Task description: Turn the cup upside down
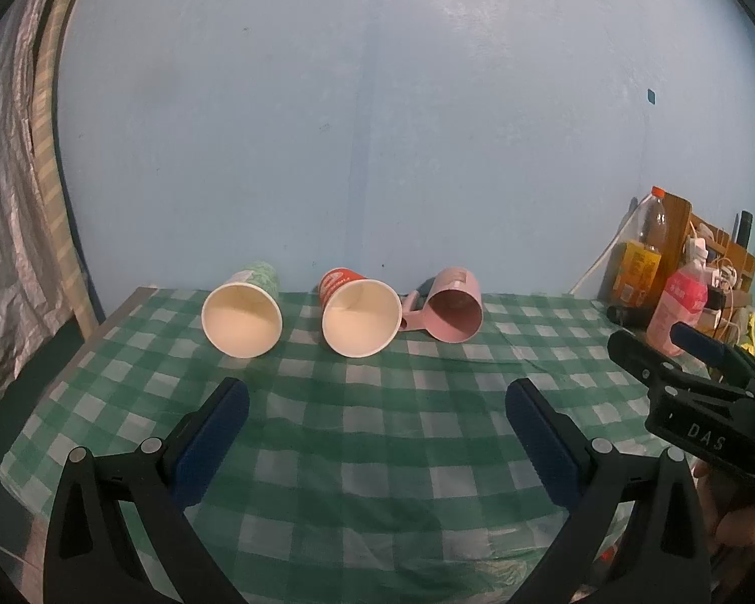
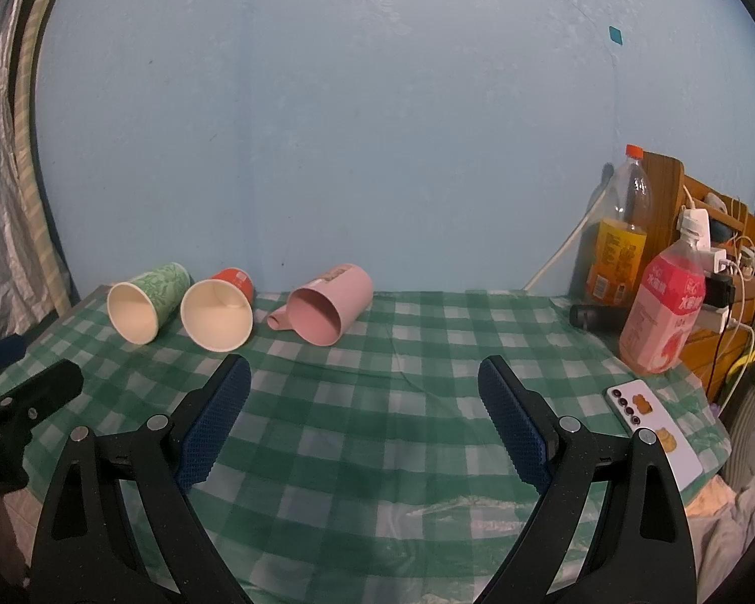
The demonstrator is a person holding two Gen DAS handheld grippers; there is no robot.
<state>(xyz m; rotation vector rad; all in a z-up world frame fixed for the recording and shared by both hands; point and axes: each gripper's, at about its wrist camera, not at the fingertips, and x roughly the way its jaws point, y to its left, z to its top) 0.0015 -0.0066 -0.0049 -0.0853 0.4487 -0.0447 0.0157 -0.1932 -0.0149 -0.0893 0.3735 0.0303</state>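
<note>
- I see three cups lying on their sides in a row at the far edge of the desk (image 1: 377,433), mouths turned toward my cameras.
- Green cup (image 1: 244,314) lies at the left end; red cup (image 1: 360,314) is in the middle; pink mug (image 1: 453,309) is at the right end, its handle pointing left toward the red cup.
- In the right wrist view the green cup (image 2: 146,302) and red cup (image 2: 219,312) lie just beside each other; the pink mug (image 2: 327,304) sits slightly apart from them.
- Left gripper (image 1: 377,397) is released, jaws spread wide, holding nothing, short of the cups and roughly in line with the red cup.
- Right gripper (image 2: 365,377) is likewise released and empty, jaws wide, to the right of the cup row.
- I see the right gripper at the right edge of the left view, and the left gripper (image 2: 25,402) at the left edge of the right view.
- A pink bottle (image 2: 664,307), an orange bottle (image 2: 621,246) and a phone (image 2: 654,428) occupy the right end of the desk, well apart from the cups.
- A green checked cloth (image 2: 377,352) covers the desk.
</note>
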